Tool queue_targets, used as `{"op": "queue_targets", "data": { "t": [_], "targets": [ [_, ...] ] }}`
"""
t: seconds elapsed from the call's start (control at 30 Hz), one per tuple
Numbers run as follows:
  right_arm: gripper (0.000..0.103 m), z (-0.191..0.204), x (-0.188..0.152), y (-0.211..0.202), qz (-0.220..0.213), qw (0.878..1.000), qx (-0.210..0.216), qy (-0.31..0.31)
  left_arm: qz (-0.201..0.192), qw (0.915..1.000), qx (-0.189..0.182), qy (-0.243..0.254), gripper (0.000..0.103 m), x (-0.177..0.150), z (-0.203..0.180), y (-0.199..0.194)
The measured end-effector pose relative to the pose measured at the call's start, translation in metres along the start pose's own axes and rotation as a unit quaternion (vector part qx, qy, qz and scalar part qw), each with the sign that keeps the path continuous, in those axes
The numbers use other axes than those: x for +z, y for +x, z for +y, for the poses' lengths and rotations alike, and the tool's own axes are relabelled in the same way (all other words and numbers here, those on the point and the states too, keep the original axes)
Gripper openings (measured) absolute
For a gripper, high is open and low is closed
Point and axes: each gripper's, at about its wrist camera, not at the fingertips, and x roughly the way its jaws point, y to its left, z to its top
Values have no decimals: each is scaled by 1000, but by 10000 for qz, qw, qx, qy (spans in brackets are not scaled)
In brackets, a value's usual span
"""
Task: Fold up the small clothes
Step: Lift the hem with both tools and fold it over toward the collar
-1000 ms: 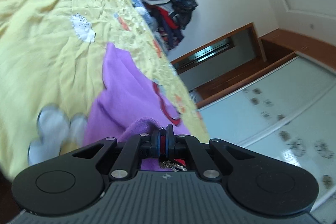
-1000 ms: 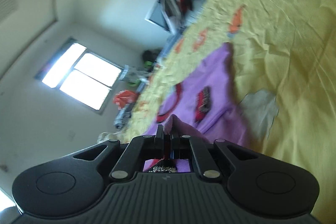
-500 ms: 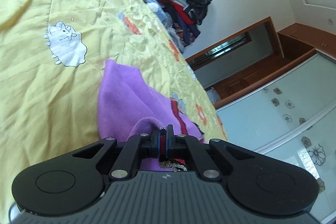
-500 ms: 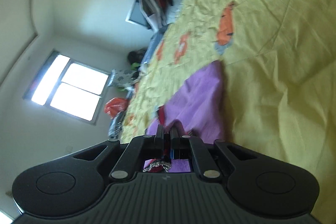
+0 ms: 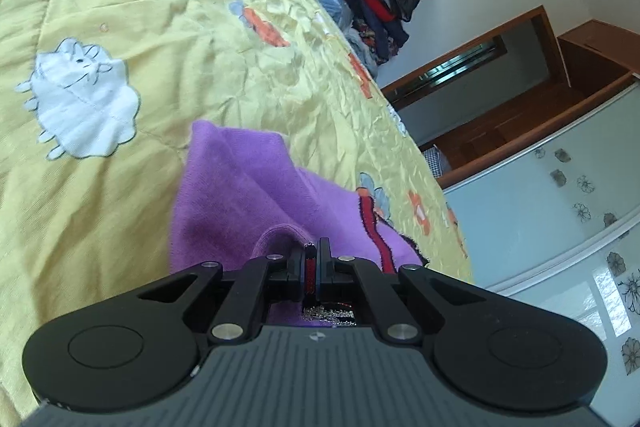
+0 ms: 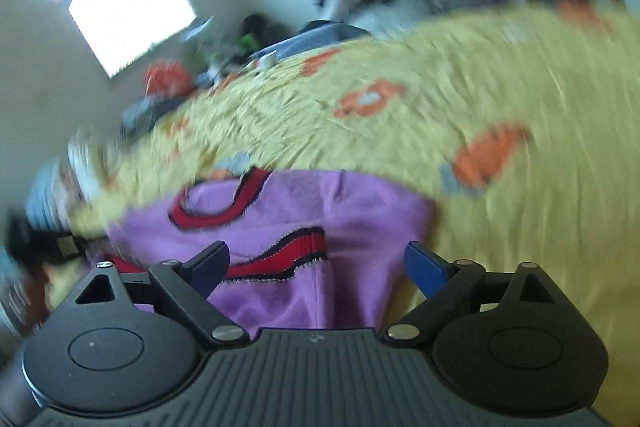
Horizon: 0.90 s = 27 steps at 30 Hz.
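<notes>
Yellow bedspread [image 5: 168, 39] — purple garment [image 5: 240, 195] pinched by left gripper [image 5: 312, 259].

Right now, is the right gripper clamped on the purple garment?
No. The right gripper stands wide open, its fingers apart on either side of the purple garment lying on the yellow bedspread.

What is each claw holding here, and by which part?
Left claw: shut on the purple garment at a red-trimmed edge. Right claw: open, holding nothing.
</notes>
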Motion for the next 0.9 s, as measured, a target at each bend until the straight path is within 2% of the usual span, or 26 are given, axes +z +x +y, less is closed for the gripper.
{"op": "queue_targets", "data": {
  "t": [0.07,0.13,0.17,0.2,0.23,0.27,0.33,0.43,0.53,0.67,0.83,0.9],
  "targets": [
    [93,5,3,10,187,9995,154,-225,-8,10000,15,-19,3,-1,2,-1],
    [91,13,4,21,189,9984,-21,-533,23,10000,35,-49,3,-2,4,-1],
    [79,14,5,28,255,9978,-96,-599,15,10000,43,-52,4,-3,4,-1],
    [42,13,6,36,409,9975,-79,-571,19,10000,52,-66,4,-3,4,-1],
    [14,13,4,41,594,9966,-67,-573,26,9999,70,-78,4,-3,5,-1],
    [4,18,2,43,607,9954,-157,-728,26,9999,88,-102,4,-4,5,0],
    [4,37,-4,37,461,9896,-330,-1319,34,9998,159,-122,4,-4,6,0],
    [4,75,-8,15,-1,9733,-649,-2203,-126,9998,169,0,4,-7,-3,-8],
    [4,92,-2,-1,-345,9637,-848,-2508,-285,9992,229,178,4,-7,-22,-21],
    [4,79,15,15,-403,9637,-1184,-2360,-313,9959,500,687,3,-1,-47,-14],
    [4,42,21,43,-131,9693,-1573,-1888,-316,9949,736,620,3,16,-46,15],
    [4,29,16,50,-42,9710,-1665,-1716,-295,9953,834,387,4,23,-34,25]
  ]
}}
